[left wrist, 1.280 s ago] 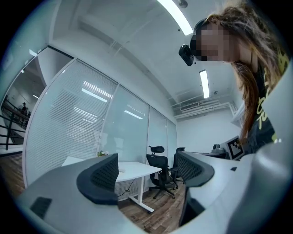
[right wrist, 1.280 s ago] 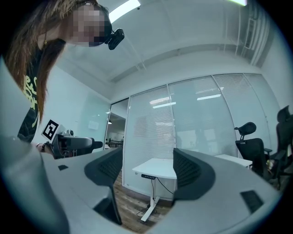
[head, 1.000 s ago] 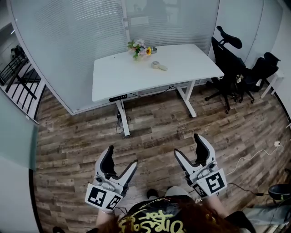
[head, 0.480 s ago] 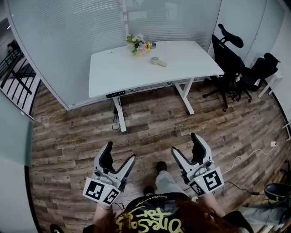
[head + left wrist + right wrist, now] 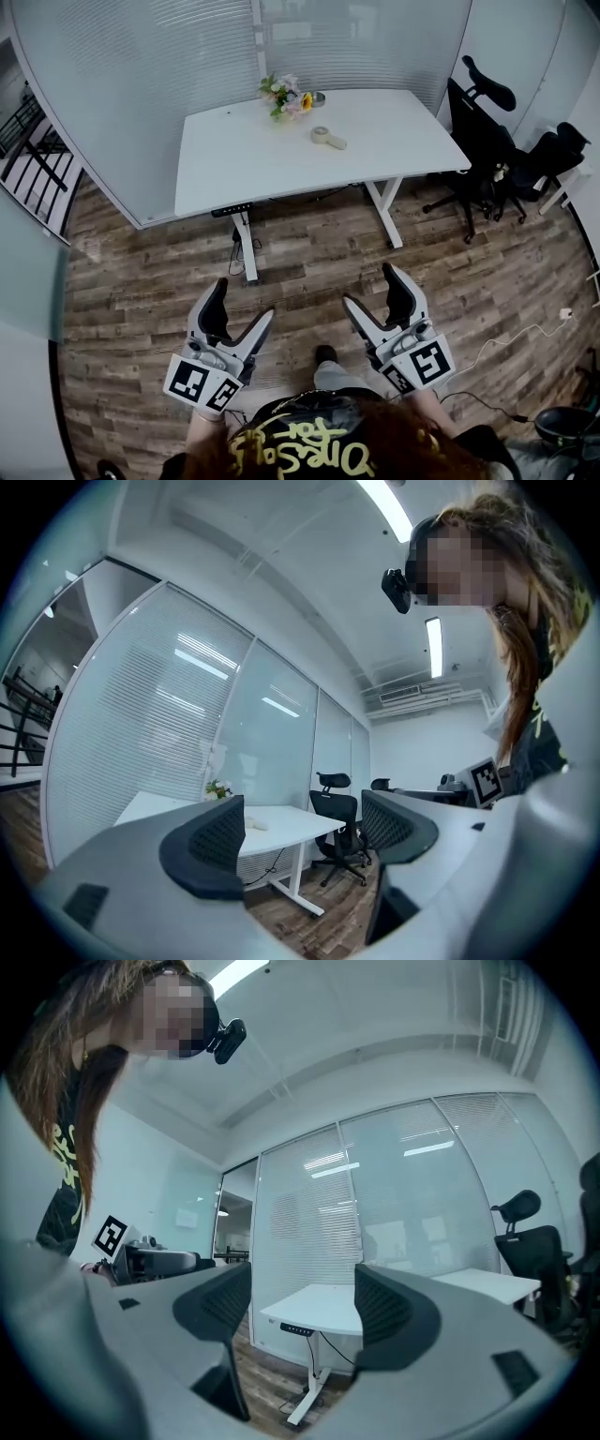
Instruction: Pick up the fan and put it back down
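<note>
Probably an office: beyond the left gripper and right gripper, a white desk, glass partitions, black swivel chairs.

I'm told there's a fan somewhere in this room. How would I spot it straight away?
Find the white desk against the glass wall. On it, to the right of the bunch of flowers, lies the fan. It is small, pale and round-headed with a short handle, lying flat, unlike the upright, colourful flowers.
</note>
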Demonstrator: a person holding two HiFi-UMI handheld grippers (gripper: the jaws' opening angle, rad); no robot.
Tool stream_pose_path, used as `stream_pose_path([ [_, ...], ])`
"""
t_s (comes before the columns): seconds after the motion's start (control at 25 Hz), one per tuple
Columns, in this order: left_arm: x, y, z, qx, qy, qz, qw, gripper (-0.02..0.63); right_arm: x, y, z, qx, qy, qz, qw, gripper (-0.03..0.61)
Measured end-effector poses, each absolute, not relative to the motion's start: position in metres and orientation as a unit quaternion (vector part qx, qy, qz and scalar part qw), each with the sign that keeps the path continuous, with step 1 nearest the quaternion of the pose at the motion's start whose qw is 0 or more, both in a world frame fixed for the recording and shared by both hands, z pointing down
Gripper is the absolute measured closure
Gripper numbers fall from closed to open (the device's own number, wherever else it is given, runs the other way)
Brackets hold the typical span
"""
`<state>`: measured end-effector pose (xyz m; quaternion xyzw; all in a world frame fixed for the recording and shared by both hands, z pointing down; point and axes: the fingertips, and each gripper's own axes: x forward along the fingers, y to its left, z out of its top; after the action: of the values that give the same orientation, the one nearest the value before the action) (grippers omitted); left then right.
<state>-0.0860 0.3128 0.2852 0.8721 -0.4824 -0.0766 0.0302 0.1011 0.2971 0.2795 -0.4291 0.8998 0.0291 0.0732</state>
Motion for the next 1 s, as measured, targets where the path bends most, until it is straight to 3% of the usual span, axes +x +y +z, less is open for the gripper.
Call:
stream_pose_path([
  [0.56, -0.04, 0.2, 0.264, 0.86, -0.502, -0.092, 0.005, 0.241, 0.136, 0.175, 0.261, -0.389, 0.916, 0.041, 0.085, 0.253],
  [1.0, -0.047, 0.183, 0.268, 0.85, -0.52, -0.08, 0.004, 0.245, 0.12, 0.151, 0.265, -0.349, 0.933, 0.008, 0.093, 0.253],
])
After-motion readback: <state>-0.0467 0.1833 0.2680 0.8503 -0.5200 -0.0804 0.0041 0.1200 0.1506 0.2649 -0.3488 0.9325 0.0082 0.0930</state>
